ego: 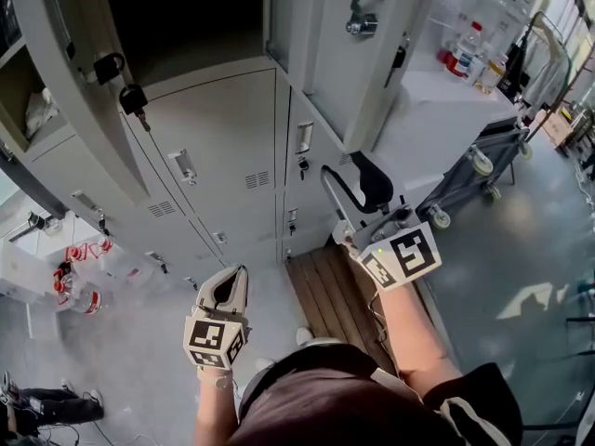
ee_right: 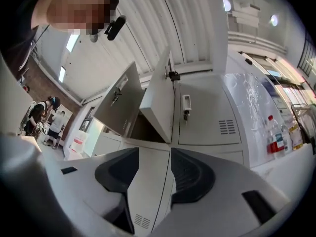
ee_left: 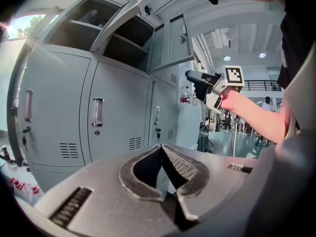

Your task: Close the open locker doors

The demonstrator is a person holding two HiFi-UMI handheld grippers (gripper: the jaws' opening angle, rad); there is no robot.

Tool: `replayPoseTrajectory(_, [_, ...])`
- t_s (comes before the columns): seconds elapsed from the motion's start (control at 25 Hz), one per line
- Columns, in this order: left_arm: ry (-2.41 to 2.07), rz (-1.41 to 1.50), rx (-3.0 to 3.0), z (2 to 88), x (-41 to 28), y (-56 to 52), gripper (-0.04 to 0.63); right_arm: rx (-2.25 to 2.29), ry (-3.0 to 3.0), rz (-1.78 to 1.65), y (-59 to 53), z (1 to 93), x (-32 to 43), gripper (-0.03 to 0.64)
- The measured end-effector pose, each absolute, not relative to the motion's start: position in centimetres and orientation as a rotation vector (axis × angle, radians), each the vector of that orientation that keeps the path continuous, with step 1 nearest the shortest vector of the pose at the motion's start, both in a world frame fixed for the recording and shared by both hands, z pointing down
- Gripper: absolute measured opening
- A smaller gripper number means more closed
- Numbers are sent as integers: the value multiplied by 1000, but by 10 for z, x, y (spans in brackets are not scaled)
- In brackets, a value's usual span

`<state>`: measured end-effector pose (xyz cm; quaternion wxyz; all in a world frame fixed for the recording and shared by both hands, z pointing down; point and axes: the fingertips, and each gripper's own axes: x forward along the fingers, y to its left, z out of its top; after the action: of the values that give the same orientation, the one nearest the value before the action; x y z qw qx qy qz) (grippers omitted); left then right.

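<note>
Grey lockers (ego: 223, 147) stand in front of me. Two upper doors hang open: a left door (ego: 84, 82) with a padlock (ego: 133, 98), and a right door (ego: 363, 54). In the left gripper view both open doors (ee_left: 123, 21) (ee_left: 170, 43) show high up. The right gripper view has these doors (ee_right: 116, 100) (ee_right: 160, 102) ahead and above. My left gripper (ego: 240, 277) (ee_left: 160, 147) is held low, its tips together with nothing in them. My right gripper (ego: 351, 179) (ee_right: 154, 152) is raised toward the right door, jaws apart and empty; it also shows in the left gripper view (ee_left: 197, 80).
A wooden platform (ego: 335, 291) lies at the lockers' foot. A wheeled cart (ego: 483, 156) and a white counter (ego: 437, 100) with bottles (ego: 469, 49) stand to the right. Wrapped bottles (ego: 84, 277) sit on the floor at left.
</note>
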<state>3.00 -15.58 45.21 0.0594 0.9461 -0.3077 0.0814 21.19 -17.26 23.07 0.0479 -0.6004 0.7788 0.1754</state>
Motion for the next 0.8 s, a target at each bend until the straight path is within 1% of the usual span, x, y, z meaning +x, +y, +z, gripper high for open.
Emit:
replayPoseTrajectory(0.2, [-953, 237, 2861, 448, 25, -157, 20, -1784, 2335, 645, -159, 195, 205, 222])
replayPoseTrajectory(0.4, [-964, 237, 2865, 443, 19, -153, 20, -1727, 2327, 706, -150, 174, 192, 201])
replayPoseTrajectory(0.52, [-979, 243, 2858, 442, 13, -149, 19, -1699, 2329, 713, -147, 169, 185, 186])
replayPoseTrajectory(0.8, [-1017, 250, 2837, 443, -7, -138, 20, -1666, 2348, 715, -145, 164, 167, 179])
